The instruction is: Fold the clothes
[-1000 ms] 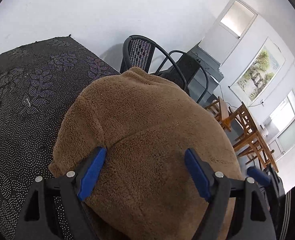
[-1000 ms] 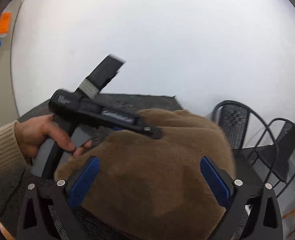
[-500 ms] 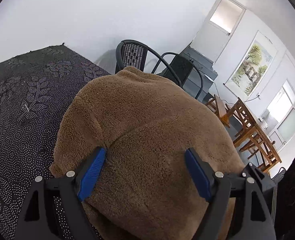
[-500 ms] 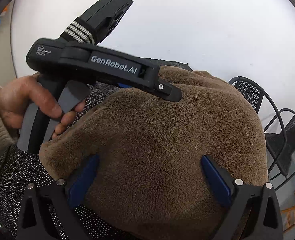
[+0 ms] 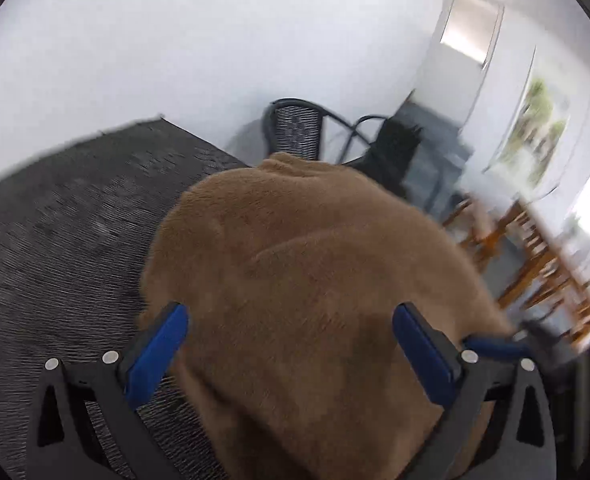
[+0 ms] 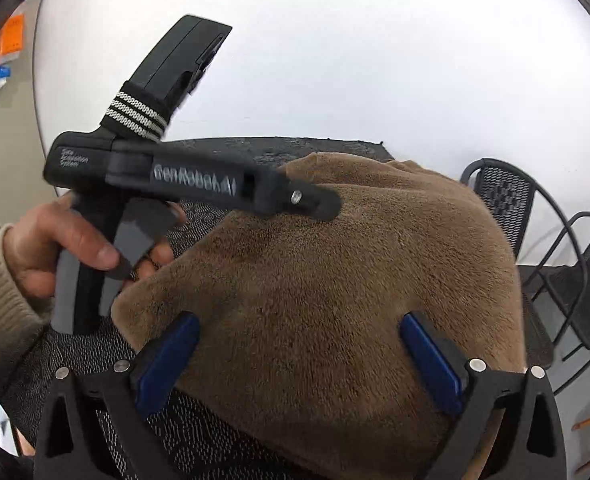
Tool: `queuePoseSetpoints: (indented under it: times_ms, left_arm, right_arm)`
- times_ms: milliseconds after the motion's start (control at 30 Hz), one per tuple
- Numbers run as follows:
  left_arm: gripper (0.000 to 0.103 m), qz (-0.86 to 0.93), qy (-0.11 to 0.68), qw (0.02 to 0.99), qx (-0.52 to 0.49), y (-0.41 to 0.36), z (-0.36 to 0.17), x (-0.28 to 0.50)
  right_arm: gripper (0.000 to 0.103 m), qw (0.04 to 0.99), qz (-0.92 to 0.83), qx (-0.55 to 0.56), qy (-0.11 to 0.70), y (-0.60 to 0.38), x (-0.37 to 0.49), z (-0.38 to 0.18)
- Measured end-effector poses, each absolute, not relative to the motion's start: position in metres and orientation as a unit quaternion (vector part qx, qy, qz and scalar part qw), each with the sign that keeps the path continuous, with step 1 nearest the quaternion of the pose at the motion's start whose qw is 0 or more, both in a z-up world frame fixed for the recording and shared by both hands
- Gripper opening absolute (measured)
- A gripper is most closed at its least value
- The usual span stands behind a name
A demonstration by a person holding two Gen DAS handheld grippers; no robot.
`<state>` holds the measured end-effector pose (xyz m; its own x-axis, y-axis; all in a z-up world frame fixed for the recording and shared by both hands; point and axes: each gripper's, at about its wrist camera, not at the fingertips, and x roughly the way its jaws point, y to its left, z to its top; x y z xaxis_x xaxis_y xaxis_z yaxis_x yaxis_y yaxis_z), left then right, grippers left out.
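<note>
While both grippers stand over the brown fleece garment [image 6: 335, 300], neither one holds it: the left gripper [image 5: 291, 344] has its blue pads wide apart on either side of the cloth, and the right gripper [image 6: 299, 354] is the same, with its jaws apart and the fleece passing between them without a pinch. I judge that the tools are kept this way because the pile needs to be pressed flat or felt for an edge before the next fold.

In the right wrist view the left hand [image 6: 55, 252] grips the handle of its tool, whose front part lies over the far left part of the garment; if it touches the cloth I cannot tell.

This garment lies on the dark patterned table cover [image 5: 63, 220], near the right edge of it, with black mesh chairs [image 5: 295, 132] behind. It looks thick, soft and fuzzy, already gathered into a rounded, bulky mound with a shallow crease across the top. No sleeve or collar is clearly seen. Such a material probably springs back, so a fold may not stay flat.
</note>
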<state>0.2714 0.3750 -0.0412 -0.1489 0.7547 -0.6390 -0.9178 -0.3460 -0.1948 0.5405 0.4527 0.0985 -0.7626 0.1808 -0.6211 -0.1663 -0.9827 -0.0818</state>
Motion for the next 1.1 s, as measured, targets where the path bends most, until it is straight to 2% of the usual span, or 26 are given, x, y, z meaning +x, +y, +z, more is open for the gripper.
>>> queuePoseSetpoints:
  times_ms: [367,467,667,900,1100]
  left_arm:
    - [0.103,0.793,0.139,0.510,-0.304,0.361,-0.014,0.314]
    - [0.103,0.802,0.155,0.502,-0.285,0.357,-0.010,0.329]
    - [0.103,0.810,0.166,0.492,-0.272,0.345,-0.010,0.350]
    - [0.103,0.817,0.176,0.481,-0.266,0.343,-0.007,0.370]
    - [0.103,0.816,0.162,0.486,-0.268,0.338,0.001,0.382]
  right_arm:
    - [0.102,0.190,0.942,-0.274,0.021,0.455,0.583,0.145]
    - [0.102,0.202,0.938,-0.279,0.046,0.473,0.578,0.147]
    - [0.102,0.234,0.930,-0.282,0.039,0.478,0.586,0.149]
    - [0.102,0.247,0.929,-0.269,0.069,0.481,0.607,0.152]
    - [0.102,0.252,0.933,-0.252,0.055,0.476,0.615,0.156]
